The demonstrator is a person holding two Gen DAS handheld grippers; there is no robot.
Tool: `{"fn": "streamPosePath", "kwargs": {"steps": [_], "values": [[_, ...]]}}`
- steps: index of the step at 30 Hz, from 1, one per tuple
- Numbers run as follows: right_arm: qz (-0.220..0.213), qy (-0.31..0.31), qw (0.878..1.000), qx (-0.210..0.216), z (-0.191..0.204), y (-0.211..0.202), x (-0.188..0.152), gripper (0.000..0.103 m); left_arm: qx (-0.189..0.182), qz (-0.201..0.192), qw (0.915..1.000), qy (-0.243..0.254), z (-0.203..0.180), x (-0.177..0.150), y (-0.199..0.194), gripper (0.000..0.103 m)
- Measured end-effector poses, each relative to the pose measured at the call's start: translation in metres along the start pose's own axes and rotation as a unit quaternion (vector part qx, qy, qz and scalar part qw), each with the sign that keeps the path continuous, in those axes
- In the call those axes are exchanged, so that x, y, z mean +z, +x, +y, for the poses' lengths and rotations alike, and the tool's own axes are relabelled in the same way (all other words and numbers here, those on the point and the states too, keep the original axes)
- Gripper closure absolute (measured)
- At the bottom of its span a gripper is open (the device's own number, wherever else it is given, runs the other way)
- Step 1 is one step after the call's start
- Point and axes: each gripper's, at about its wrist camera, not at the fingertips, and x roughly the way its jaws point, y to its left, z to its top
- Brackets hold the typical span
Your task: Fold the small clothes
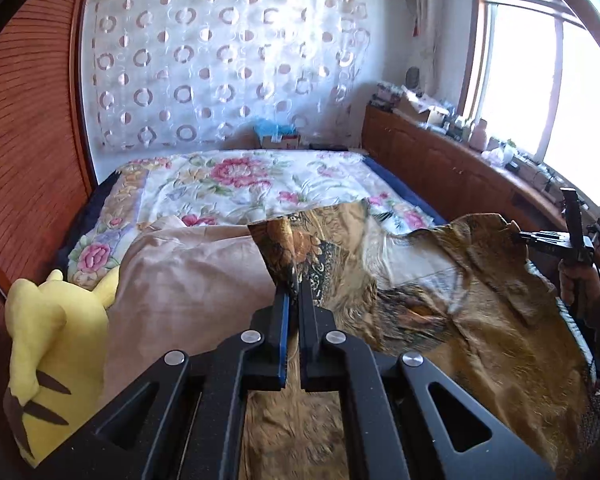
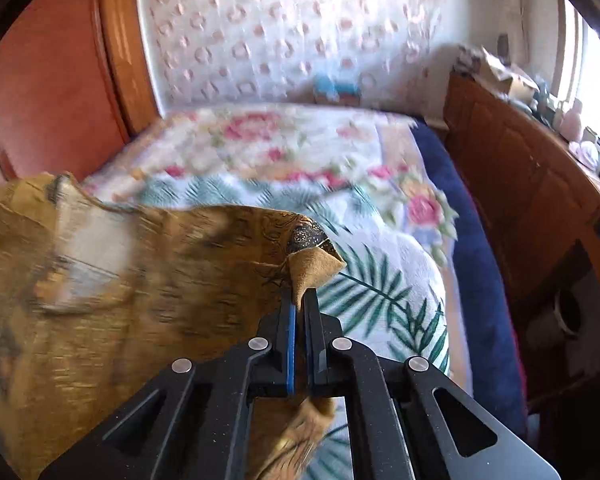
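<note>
One yellow plush toy (image 1: 40, 344) is lying at the left edge of the bed (image 1: 236, 184), beside one beige cloth (image 1: 188, 280) that is spreading over the floral bedcover. No container in the near scene is showing contents; the clutter on the wooden cabinet (image 1: 440, 160) under the window is too small to identify.

One task item is present: a golden-brown patterned garment (image 1: 480, 320). Two tools are in use.

The left tool (image 1: 295, 284) is clamping one upper corner of the garment. Its jaws are pressing together on the fabric, and the corner is standing up just above the fingertips. The rest of the garment is hanging and spreading to the right of this tool, above the bed.

The right tool (image 2: 299, 294) is clamping the opposite corner. Its jaws are closing tight on a folded tab of the fabric, which is protruding just past the tips. In the right wrist view the garment is stretching away to the left of this tool. In the left wrist view the same tool (image 1: 520, 236) is appearing at the far right, with a hand (image 1: 576, 280) gripping its handle.

The garment is spanning between the two tools, sagging in the middle.
</note>
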Motion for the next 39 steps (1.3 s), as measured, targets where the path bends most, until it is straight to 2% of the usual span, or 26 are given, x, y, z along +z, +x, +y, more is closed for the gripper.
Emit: {"fn": "streamPosePath", "kwargs": {"steps": [6,12,20,23,32,35,39], "values": [[-0.059,0.0,0.997,0.04,0.012,-0.081,-0.03,0.1,0.005,-0.047,0.9989,-0.002,-0.004,-0.028,-0.064,0.099],[-0.081,0.012,0.994,0.074,0.008,-0.135,-0.08,0.1,0.021,-0.035,0.9992,0.001,0.01,-0.061,-0.083,0.099],[-0.062,0.03,0.993,0.091,-0.007,-0.162,-0.13,0.1,0.037,-0.04,0.9979,-0.036,0.022,-0.106,-0.108,0.1],[-0.06,0.024,0.994,0.085,-0.001,-0.176,-0.133,0.1,0.04,-0.043,0.9966,-0.059,0.025,-0.118,-0.117,0.1],[-0.037,-0.005,0.996,0.086,0.012,-0.213,-0.134,0.1,0.048,-0.047,0.9957,-0.064,0.018,-0.134,-0.154,0.1],[-0.027,-0.008,0.997,0.075,0.008,-0.217,-0.139,0.1,0.055,-0.051,0.9951,-0.065,0.022,-0.136,-0.165,0.1],[-0.006,0.002,0.998,0.061,0.0,-0.21,-0.143,0.1,0.07,-0.039,0.9942,-0.071,0.03,-0.133,-0.159,0.098]]}}
